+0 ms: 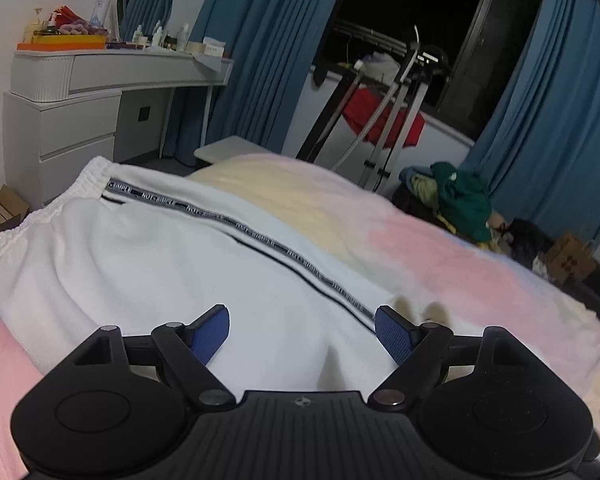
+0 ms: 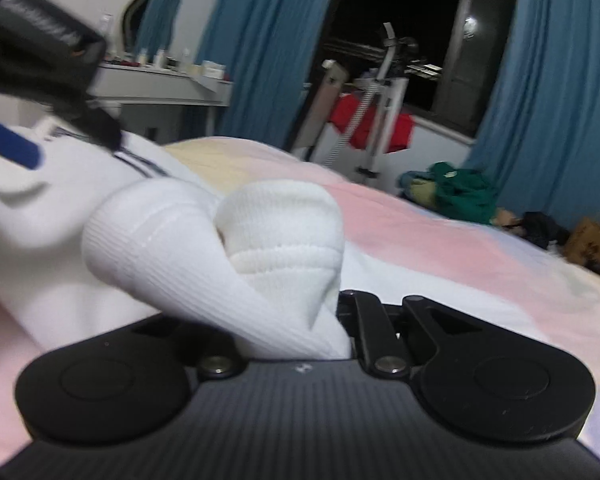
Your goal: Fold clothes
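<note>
White sweatpants (image 1: 160,248) with a black lettered side stripe lie on the pink and yellow bedspread (image 1: 440,248), elastic waistband at far left. My left gripper (image 1: 302,330) is open just above the fabric, its blue pads (image 1: 210,334) spread wide, holding nothing. In the right wrist view my right gripper (image 2: 296,320) is shut on the ribbed white cuff (image 2: 220,248) of the pants, which bunches up over the fingers and hides them. The left gripper (image 2: 16,148) shows at the upper left of that view, over the pants.
A white dresser (image 1: 80,92) with bottles stands at the back left. A drying rack (image 1: 380,120) with red cloth stands by the dark window and blue curtains. A pile of green and dark clothes (image 1: 464,200) and cardboard boxes (image 1: 568,258) lie beyond the bed's right side.
</note>
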Demonstrator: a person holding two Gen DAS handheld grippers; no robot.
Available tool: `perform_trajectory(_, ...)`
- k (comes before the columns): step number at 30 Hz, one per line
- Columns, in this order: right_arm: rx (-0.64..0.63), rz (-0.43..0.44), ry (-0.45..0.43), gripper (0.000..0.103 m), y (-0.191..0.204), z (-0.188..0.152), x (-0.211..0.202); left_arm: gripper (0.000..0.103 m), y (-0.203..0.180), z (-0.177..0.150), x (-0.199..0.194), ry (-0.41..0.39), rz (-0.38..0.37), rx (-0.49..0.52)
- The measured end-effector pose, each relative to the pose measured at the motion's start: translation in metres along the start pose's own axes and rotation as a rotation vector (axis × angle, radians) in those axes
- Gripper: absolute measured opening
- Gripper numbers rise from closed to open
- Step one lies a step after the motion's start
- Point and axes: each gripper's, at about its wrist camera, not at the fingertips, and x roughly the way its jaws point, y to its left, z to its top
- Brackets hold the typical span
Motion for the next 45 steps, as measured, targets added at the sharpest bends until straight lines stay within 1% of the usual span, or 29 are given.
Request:
perform_trajectory(2, -0.016, 0.031, 0.043, 0.013, 0.010, -0.009, 0.006, 0.082, -0.002, -0.001, 0.001, -0.005, -0.004, 0.011)
perform_trajectory(3, -0.025, 0.033, 0.049, 0.014, 0.012, -0.010, 0.007, 0.082, -0.004, -0.002, 0.002, -0.007, -0.006, 0.016)
perform_trajectory(5, 0.001, 0.049, 0.054, 0.014, 0.009, -0.005, 0.007, 0.082, -0.007, -0.003, 0.003, -0.013, -0.010, 0.032)
perform_trajectory(6, 0.025, 0.064, 0.060, 0.016, 0.005, -0.002, 0.006, 0.082, -0.009, -0.004, 0.005, -0.016, -0.011, 0.047)
perform_trajectory(8, 0.093, 0.137, 0.095, 0.028, -0.004, 0.003, 0.001, 0.082, -0.013, -0.005, 0.009, -0.024, -0.019, 0.074)
perform_trajectory(10, 0.145, 0.214, 0.132, 0.050, -0.010, 0.007, -0.005, 0.082, -0.015, -0.005, 0.008, -0.042, -0.044, 0.089)
perform_trajectory(13, 0.195, 0.302, 0.162, 0.063, -0.016, 0.014, -0.023, 0.082, -0.017, -0.005, 0.003, -0.063, -0.084, 0.098)
perform_trajectory(15, 0.244, 0.349, 0.184, 0.063, -0.025, 0.015, -0.041, 0.082, -0.019, -0.007, 0.000, -0.069, -0.104, 0.108)
perform_trajectory(17, 0.294, 0.353, 0.197, 0.063, -0.036, 0.019, -0.059, 0.082, -0.023, -0.010, -0.002, -0.064, -0.108, 0.130)
perform_trajectory(19, 0.350, 0.347, 0.189, 0.063, -0.050, 0.020, -0.080, 0.082, -0.029, -0.015, -0.003, -0.057, -0.121, 0.158)
perform_trajectory(21, 0.405, 0.330, 0.148, 0.064, -0.065, 0.019, -0.098, 0.082, -0.038, -0.022, -0.004, -0.051, -0.137, 0.195)
perform_trajectory(23, 0.459, 0.292, 0.107, 0.064, -0.081, 0.016, -0.111, 0.082, -0.047, -0.029, -0.004, -0.040, -0.150, 0.235)
perform_trajectory(26, 0.481, 0.152, 0.093, 0.064, -0.098, 0.017, -0.106, 0.082, -0.061, -0.042, 0.000, -0.026, -0.154, 0.310)
perform_trajectory(28, 0.447, 0.031, 0.119, 0.064, -0.102, 0.013, -0.094, 0.082, -0.068, -0.051, 0.004, -0.010, -0.145, 0.359)
perform_trajectory(29, 0.437, -0.020, 0.136, 0.064, -0.102, 0.010, -0.088, 0.082, -0.071, -0.056, 0.007, 0.000, -0.137, 0.378)
perform_trajectory(30, 0.433, -0.052, 0.153, 0.064, -0.102, 0.006, -0.083, 0.082, -0.074, -0.060, 0.010, 0.009, -0.126, 0.394)
perform_trajectory(33, 0.460, -0.074, 0.217, 0.064, -0.105, -0.006, -0.063, 0.082, -0.079, -0.070, 0.020, 0.040, -0.092, 0.429)
perform_trajectory(38, 0.487, -0.082, 0.268, 0.063, -0.104, -0.019, -0.046, 0.082, -0.078, -0.081, 0.035, 0.091, -0.029, 0.457)
perform_trajectory(42, 0.464, -0.093, 0.279, 0.066, -0.100, -0.024, -0.043, 0.082, -0.076, -0.080, 0.034, 0.093, -0.028, 0.449)
perform_trajectory(45, 0.460, -0.092, 0.278, 0.065, -0.100, -0.026, -0.046, 0.082, -0.067, -0.076, 0.026, 0.095, -0.027, 0.405)
